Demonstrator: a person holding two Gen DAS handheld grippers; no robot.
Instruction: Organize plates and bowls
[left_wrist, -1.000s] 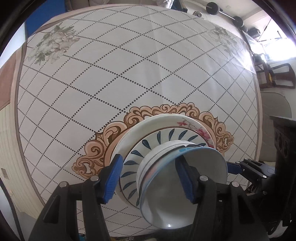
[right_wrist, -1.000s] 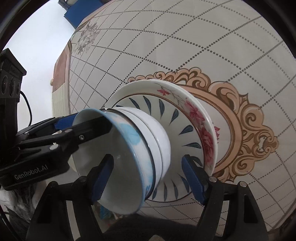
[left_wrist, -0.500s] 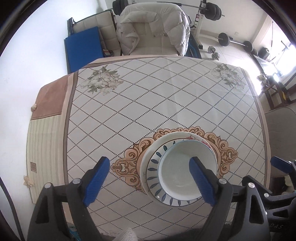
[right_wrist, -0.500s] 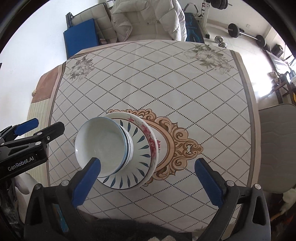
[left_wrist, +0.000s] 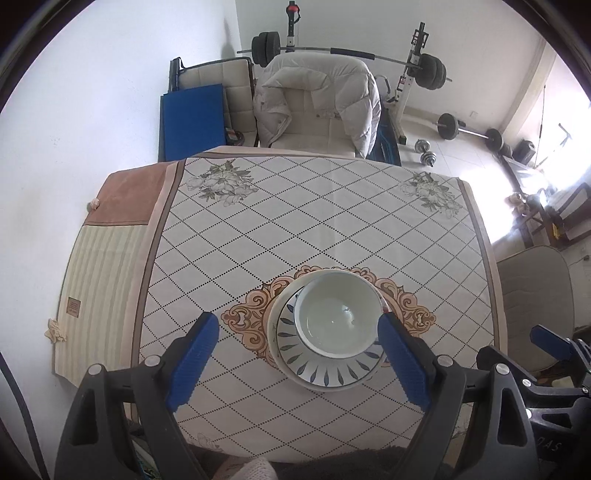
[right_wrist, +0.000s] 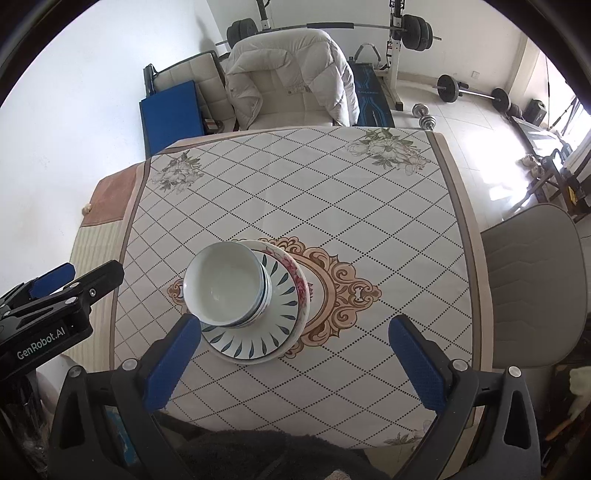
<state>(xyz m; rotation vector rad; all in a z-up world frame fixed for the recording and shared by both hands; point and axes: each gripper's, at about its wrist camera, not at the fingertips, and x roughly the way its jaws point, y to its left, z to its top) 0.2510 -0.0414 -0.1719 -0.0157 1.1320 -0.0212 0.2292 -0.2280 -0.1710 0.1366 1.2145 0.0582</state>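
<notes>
On the table's (left_wrist: 332, 229) ornate centre medallion I see the bowls (left_wrist: 337, 312) nested and seated on the stacked plates (left_wrist: 325, 373). Left gripper (left_wrist: 297, 356) and right gripper (right_wrist: 295, 363) both hang above the stack, spread wide, gripping nothing. Stacking looks finished to me; next I would check the stack sits centred and steady.

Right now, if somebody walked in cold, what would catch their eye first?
Probably the stack at the middle of the table: a white bowl nested on a blue-leaf plate, over the gold medallion printed on the cloth. Next, the open blue-padded left claw and right claw above it, holding nothing. Behind, a barbell rack.
</notes>
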